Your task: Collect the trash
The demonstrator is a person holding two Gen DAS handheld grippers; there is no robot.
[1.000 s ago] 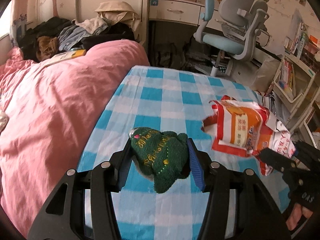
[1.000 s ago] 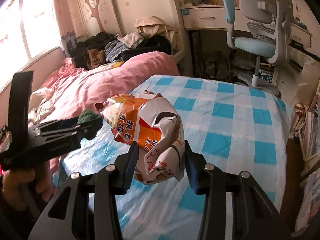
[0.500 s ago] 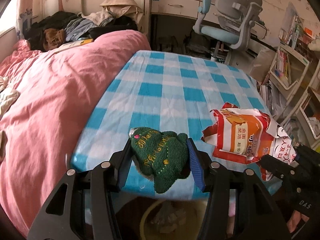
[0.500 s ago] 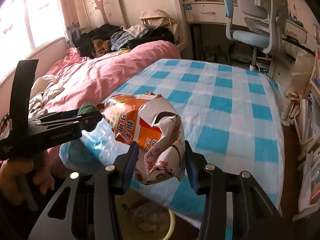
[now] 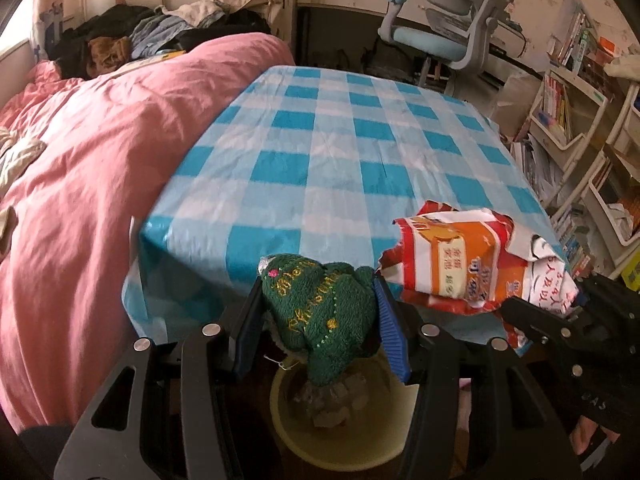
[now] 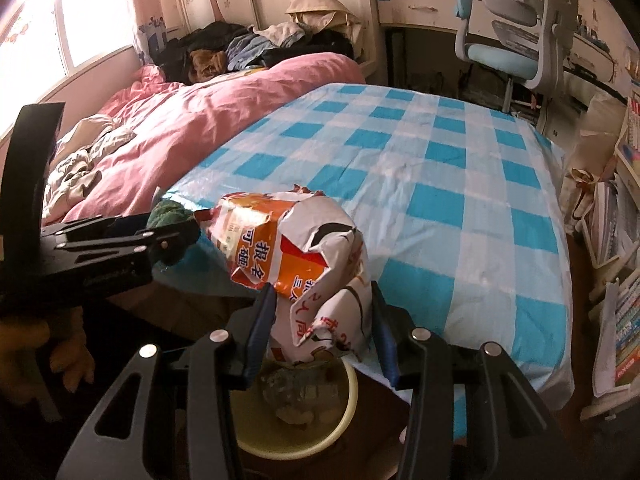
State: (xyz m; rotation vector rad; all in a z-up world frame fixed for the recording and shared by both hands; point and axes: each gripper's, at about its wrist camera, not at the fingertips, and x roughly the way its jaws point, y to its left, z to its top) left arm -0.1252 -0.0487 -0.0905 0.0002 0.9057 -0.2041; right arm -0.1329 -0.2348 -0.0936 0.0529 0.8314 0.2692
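Note:
My left gripper (image 5: 318, 312) is shut on a green knitted item (image 5: 320, 312) with yellow stitched lettering and holds it over a pale yellow bin (image 5: 288, 436) on the floor at the table's near edge. My right gripper (image 6: 322, 320) is shut on a crumpled orange and white snack bag (image 6: 296, 256), held above the same bin (image 6: 344, 412). The bin holds some crumpled trash. The bag also shows in the left wrist view (image 5: 472, 264), to the right of the green item. The left gripper shows in the right wrist view (image 6: 120, 240), at the left.
A table with a blue and white checked cloth (image 5: 340, 152) lies ahead. A bed with a pink duvet (image 5: 80, 168) and piled clothes is to the left. A desk chair (image 5: 452, 24) stands at the back. Bookshelves (image 5: 568, 120) line the right side.
Both grippers have drawn back from over the table to beyond its near edge with their loads still held. The yellow bin has come into view beneath them.

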